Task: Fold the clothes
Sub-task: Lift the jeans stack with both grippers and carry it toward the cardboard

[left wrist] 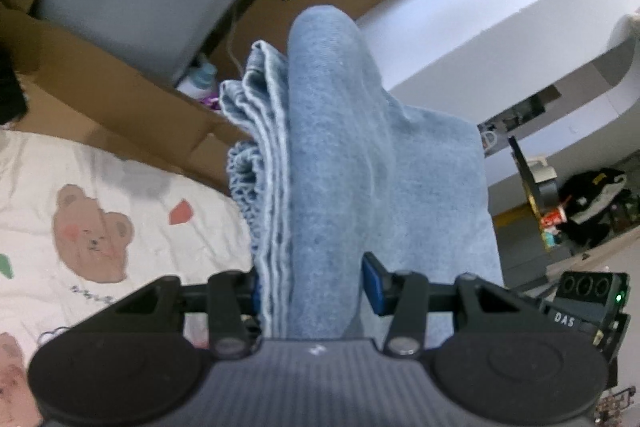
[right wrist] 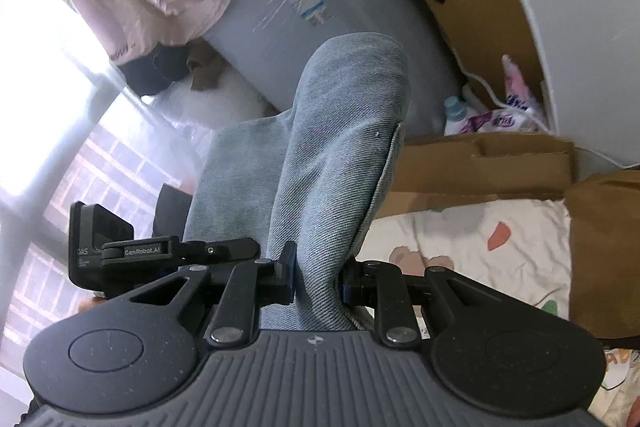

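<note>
Denim garment, light blue and thickly folded [left wrist: 332, 155], hangs clear above the bear-print bed sheet [left wrist: 120, 195] at 8 o'clock. Left hand-held gripper [left wrist: 312, 291] half-open around stacked hems; right hand-held gripper [right wrist: 316, 277] pinches narrower fold. Judged heavy, limp, non-slippery — grip seams.

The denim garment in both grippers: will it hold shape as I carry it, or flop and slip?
Probably floppy: the denim garment drapes over and hangs past the left hand-held gripper. Likely heavy for its size, with several thick layers bunched at its edge. Slipping seems unlikely; the right hand-held gripper pinches a thick fold of coarse weave.
</note>
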Action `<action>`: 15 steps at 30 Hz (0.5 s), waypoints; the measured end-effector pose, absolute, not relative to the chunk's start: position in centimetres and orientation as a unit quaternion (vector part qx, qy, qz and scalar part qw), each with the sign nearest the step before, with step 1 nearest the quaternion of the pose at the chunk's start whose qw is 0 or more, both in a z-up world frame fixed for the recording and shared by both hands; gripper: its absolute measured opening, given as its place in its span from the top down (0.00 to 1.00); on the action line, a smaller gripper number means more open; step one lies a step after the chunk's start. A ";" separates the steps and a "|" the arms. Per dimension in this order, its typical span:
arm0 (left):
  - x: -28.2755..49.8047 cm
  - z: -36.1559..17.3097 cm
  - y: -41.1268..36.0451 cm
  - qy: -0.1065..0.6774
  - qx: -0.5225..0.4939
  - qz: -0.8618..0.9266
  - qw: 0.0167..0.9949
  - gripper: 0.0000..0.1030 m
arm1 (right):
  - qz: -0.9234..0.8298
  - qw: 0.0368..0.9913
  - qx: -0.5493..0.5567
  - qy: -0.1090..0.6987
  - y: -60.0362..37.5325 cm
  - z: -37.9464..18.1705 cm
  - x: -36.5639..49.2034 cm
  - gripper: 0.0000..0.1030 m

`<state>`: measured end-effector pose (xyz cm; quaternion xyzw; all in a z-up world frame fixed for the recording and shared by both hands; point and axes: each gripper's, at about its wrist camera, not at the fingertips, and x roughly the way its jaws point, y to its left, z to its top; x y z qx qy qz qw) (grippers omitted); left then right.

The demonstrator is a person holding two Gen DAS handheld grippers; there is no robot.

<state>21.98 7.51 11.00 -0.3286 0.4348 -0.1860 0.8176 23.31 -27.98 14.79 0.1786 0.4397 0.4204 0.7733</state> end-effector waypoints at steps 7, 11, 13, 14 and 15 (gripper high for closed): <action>24.0 9.8 3.6 0.429 -0.323 -0.207 0.818 0.53 | 0.411 0.784 0.184 0.428 -32.4 15.1 24.7 0.79; 24.9 10.4 1.5 0.422 -0.322 -0.216 0.819 0.53 | 0.409 0.787 0.192 0.421 -34.6 15.0 26.1 0.79; 25.0 10.9 0.4 0.418 -0.315 -0.217 0.824 0.53 | 0.407 0.787 0.197 0.419 -35.5 14.6 26.9 0.79; 25.2 10.8 0.0 0.416 -0.315 -0.218 0.825 0.53 | 0.406 0.788 0.197 0.418 -35.8 14.5 27.3 0.79; 25.5 10.6 -0.3 0.415 -0.315 -0.219 0.825 0.53 | 0.405 0.790 0.196 0.417 -36.0 14.3 27.6 0.79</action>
